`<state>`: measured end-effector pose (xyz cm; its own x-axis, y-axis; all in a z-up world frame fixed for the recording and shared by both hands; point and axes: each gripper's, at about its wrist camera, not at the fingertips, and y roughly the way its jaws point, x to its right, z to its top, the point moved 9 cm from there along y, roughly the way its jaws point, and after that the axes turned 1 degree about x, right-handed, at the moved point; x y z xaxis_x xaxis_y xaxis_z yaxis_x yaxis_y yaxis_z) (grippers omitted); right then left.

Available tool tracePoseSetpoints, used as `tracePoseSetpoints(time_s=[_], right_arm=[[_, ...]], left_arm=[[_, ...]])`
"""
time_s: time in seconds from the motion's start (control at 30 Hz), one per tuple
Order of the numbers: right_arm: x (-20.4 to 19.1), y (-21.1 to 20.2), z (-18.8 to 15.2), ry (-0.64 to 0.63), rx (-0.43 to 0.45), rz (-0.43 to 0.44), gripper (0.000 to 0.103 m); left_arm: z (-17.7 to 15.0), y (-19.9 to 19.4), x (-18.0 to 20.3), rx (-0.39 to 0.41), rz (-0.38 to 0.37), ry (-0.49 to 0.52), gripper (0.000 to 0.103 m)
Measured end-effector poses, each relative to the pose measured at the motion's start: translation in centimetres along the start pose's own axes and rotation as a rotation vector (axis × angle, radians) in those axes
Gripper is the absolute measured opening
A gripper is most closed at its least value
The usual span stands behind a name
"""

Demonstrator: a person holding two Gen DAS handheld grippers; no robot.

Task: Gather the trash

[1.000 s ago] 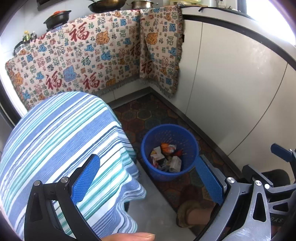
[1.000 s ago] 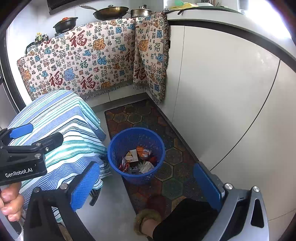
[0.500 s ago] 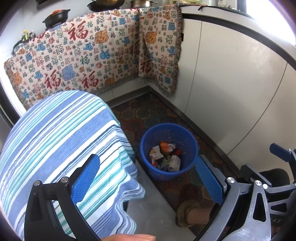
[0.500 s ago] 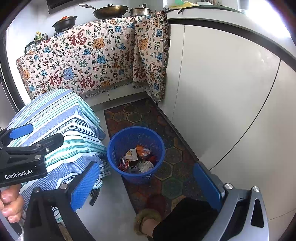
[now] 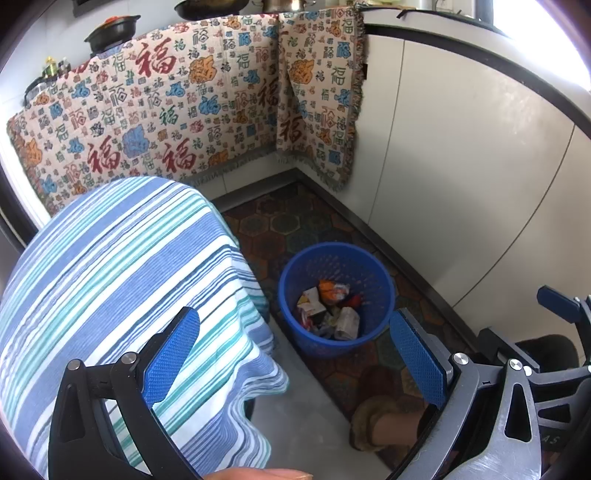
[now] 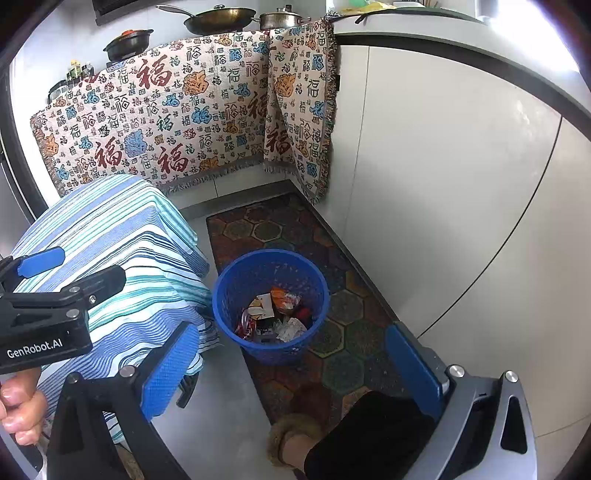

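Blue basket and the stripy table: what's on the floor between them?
Nothing: only bare grey floor separates the blue basket from the striped tablecloth, seen in the right wrist view.

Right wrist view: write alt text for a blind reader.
A blue mesh trash basket holding crumpled wrappers stands on a hexagon-patterned floor mat, framed by the open, empty jaws of the right gripper. A striped cloth-covered table sits left; white cabinets run right.

One blue basket (image 6: 270, 306), one striped table (image 6: 110, 236), two pans (image 6: 221, 16).
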<state>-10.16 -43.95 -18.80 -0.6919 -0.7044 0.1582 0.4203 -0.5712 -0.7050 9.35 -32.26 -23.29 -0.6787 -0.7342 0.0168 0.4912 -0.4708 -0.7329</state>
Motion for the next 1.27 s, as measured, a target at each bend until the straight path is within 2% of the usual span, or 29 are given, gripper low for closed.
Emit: tracePoseSetpoints(time_s=[1.27], right_arm=[[0.43, 0.67, -0.53, 0.003, -0.015, -0.006, 0.103]], left_arm=[[-0.71, 0.36, 0.24, 0.008, 0.004, 0.012, 0.102]])
